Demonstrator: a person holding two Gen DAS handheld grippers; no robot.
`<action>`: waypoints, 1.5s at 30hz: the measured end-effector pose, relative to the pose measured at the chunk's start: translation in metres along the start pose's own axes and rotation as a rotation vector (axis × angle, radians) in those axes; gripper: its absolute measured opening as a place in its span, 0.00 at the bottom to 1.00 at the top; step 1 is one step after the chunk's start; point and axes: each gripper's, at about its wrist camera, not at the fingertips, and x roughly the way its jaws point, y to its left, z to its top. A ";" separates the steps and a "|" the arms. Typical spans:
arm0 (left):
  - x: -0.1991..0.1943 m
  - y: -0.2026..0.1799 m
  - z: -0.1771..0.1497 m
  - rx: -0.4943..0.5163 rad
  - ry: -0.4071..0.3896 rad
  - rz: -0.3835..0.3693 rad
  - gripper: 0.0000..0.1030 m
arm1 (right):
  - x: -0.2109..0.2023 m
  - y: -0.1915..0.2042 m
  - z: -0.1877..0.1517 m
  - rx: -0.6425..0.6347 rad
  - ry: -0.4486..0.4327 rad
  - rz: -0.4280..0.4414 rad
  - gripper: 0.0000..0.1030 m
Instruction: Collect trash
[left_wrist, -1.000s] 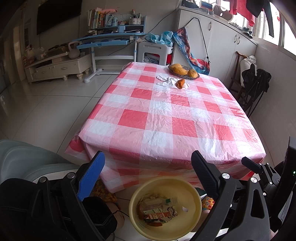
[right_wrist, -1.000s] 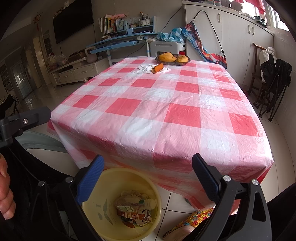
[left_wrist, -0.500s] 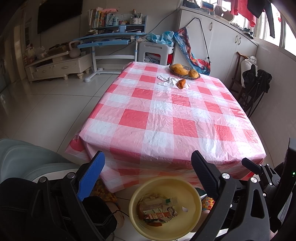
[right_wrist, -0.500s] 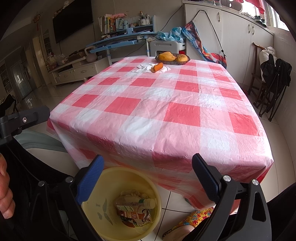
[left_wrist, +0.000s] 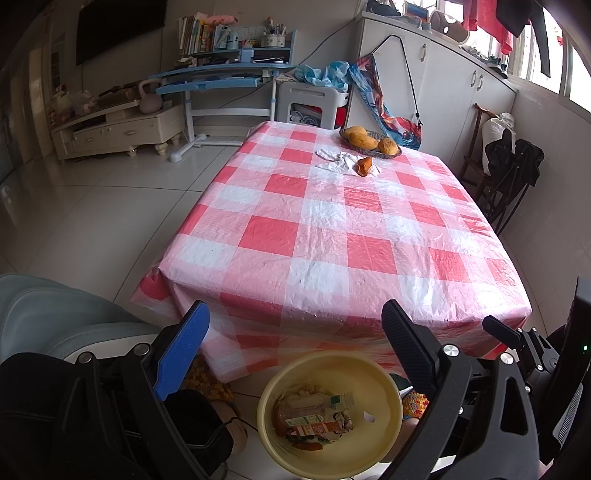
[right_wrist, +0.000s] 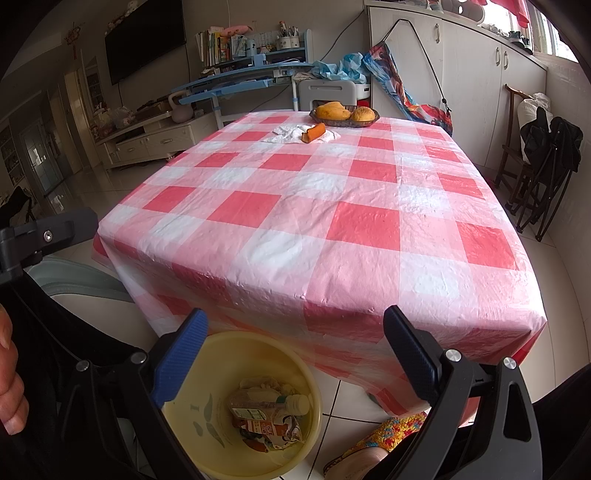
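We hold the left gripper (left_wrist: 291, 332) and right gripper (right_wrist: 293, 332) spread wide and empty above the yellow bin (left_wrist: 384, 439) of trash by the table's (left_wrist: 332, 236) near edge. Across it, an orange scrap (left_wrist: 364, 166) lies on a crumpled white tissue (left_wrist: 338, 162) beside the fruit basket (left_wrist: 373, 142).

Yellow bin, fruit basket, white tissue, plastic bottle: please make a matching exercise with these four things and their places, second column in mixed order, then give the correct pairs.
Things:
1. yellow bin
2. fruit basket
3. white tissue
4. plastic bottle

Places:
A. under the orange peel
B. inside the bin
C. on the floor at the table's near edge
D. at the table's far edge

Pairs: 1-C, 2-D, 3-A, 4-B
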 end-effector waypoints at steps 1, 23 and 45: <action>0.000 0.000 0.000 0.000 0.000 0.000 0.88 | 0.000 0.000 0.000 0.000 0.000 0.000 0.89; 0.000 0.001 0.000 -0.003 0.002 0.001 0.88 | 0.000 -0.002 -0.004 -0.001 0.003 -0.002 0.89; 0.000 0.004 0.000 -0.009 0.003 -0.001 0.89 | 0.000 -0.002 -0.004 0.001 0.000 -0.005 0.89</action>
